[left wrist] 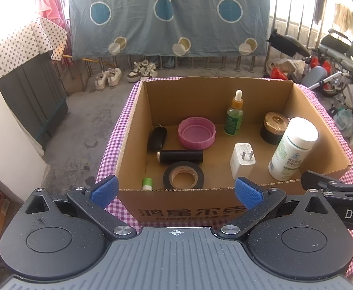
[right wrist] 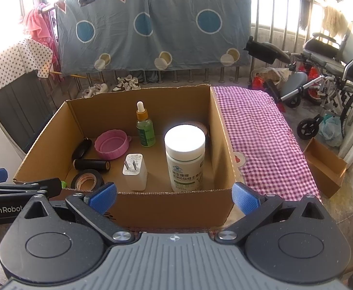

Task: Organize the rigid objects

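Note:
An open cardboard box [left wrist: 132, 133] [right wrist: 221, 142] stands on a purple checked cloth [right wrist: 261, 130]. Inside it are a white pill bottle [left wrist: 292, 148] [right wrist: 185, 158], a white plug adapter [left wrist: 242, 161] [right wrist: 134, 172], a green dropper bottle [left wrist: 234, 116] [right wrist: 145, 126], a pink lid [left wrist: 197, 133] [right wrist: 112, 144], a black tape roll [left wrist: 183, 176] [right wrist: 87, 180], a black cylinder [left wrist: 180, 156] [right wrist: 91, 164], a black key fob [left wrist: 157, 138] [right wrist: 81, 148], a dark gold-topped jar [left wrist: 274, 128] and a small green-capped tube [left wrist: 147, 183]. My left gripper [left wrist: 175, 191] and right gripper [right wrist: 174, 195] hover open before the box's near wall, holding nothing.
The cloth-covered table extends right of the box. A small cardboard box [right wrist: 325, 166] sits on the floor at right, near a wheelchair [right wrist: 331, 72]. Shoes [left wrist: 125, 73] and a hanging patterned sheet [left wrist: 169, 14] line the railing behind. A dark cabinet [left wrist: 31, 99] stands at left.

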A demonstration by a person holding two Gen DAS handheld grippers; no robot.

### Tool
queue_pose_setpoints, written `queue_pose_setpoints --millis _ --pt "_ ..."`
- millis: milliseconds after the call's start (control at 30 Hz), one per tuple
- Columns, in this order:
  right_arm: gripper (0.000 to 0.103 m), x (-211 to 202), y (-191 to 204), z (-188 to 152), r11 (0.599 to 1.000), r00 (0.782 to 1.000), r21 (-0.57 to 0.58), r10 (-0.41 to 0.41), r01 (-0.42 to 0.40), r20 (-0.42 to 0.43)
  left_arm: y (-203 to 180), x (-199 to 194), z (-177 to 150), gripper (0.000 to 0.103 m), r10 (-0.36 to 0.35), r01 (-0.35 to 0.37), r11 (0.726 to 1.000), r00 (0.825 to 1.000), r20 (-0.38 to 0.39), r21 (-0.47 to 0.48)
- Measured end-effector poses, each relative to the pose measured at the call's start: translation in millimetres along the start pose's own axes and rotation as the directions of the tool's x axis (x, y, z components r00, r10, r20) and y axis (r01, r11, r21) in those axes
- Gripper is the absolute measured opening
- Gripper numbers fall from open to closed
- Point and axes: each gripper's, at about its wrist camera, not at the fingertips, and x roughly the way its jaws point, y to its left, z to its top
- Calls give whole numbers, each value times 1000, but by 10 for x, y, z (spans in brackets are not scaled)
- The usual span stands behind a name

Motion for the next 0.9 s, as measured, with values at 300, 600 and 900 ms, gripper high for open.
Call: queue_pose_setpoints --millis 300,600,900 --pt "103 -8 1 -10 1000 1000 3 -1 1 -3 -4 1 -3 102 2 -2 1000 1000 0 1" --pt "103 -13 -4 -14 1000 1000 5 1 -1 -7 -3 2 -7 102 1 -1 1000 1000 0 2" --pt "103 -16 -2 -14 1000 1000 5 -1 1 -8 0 4 -11 102 1 -1 1000 1000 -1 4"
